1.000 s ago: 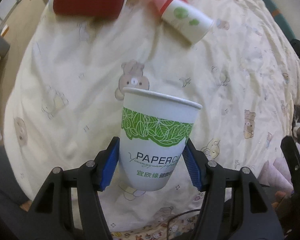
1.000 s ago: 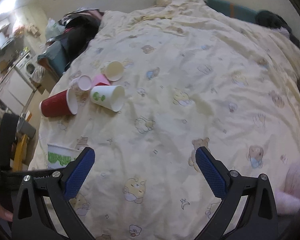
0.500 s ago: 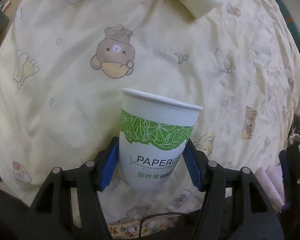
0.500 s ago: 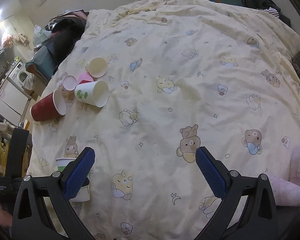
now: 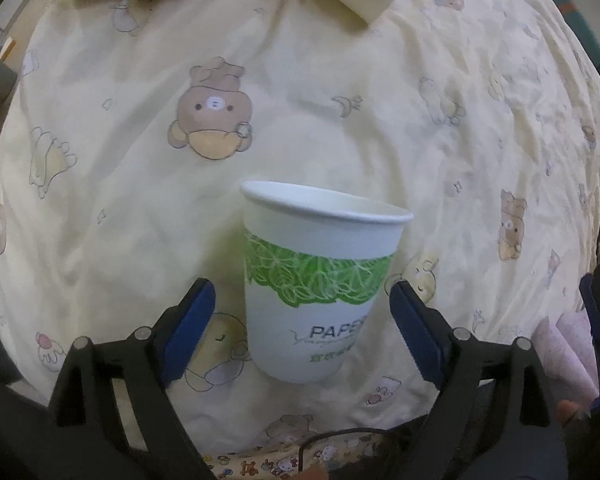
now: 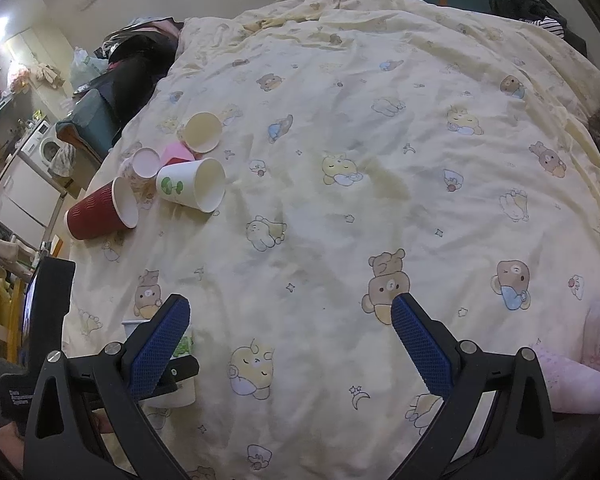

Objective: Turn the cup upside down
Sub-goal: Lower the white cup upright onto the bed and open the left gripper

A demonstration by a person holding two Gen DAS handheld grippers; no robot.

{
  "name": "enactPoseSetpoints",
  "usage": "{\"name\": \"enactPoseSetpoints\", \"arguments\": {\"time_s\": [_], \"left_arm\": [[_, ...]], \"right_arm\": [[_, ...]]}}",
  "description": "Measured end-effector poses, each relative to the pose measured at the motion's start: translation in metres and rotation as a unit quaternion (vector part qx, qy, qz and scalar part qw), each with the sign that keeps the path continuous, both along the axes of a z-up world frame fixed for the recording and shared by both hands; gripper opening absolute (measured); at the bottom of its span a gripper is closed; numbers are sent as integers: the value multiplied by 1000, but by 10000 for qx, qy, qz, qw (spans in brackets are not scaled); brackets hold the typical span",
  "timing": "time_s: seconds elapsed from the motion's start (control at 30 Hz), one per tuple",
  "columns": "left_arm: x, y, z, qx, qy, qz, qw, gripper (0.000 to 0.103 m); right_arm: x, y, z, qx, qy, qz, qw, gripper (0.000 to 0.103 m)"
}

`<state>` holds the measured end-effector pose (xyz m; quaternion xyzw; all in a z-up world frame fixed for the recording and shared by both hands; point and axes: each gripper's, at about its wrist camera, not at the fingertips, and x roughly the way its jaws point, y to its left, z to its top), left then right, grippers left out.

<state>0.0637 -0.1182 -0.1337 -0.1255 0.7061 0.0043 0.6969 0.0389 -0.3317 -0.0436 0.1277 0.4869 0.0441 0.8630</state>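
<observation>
A white paper cup with a green leaf band [image 5: 320, 280] stands upright, mouth up, on the yellow bear-print bedspread [image 5: 120, 200]. My left gripper [image 5: 300, 320] is open, its blue pads on either side of the cup with a gap on both sides. In the right wrist view the same cup [image 6: 184, 344] shows partly behind my right gripper's left finger. My right gripper [image 6: 288, 340] is open and empty above the bedspread [image 6: 380, 160].
Several cups lie on their sides at the far left of the bed: a red one [image 6: 100, 216], a white one with green dots [image 6: 192, 184], a pink one [image 6: 174, 154] and a beige one [image 6: 202, 132]. Pink cloth [image 6: 572, 372] lies at the right.
My left gripper has opened and let go of the cup, which now stands on the bedspread. The right wrist view has shifted slightly closer over the bed.
</observation>
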Motion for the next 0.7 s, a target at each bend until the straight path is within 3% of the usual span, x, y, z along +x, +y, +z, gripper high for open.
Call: {"name": "enactPoseSetpoints", "arguments": {"time_s": [0.27, 0.7], "left_arm": [[-11, 6, 20, 110, -202, -38, 9997, 87], [-21, 27, 89, 28, -803, -65, 9967, 87]], "right_arm": [[-1, 0, 3, 12, -68, -5, 10000, 103], [-2, 4, 7, -8, -137, 20, 9999, 103]]}}
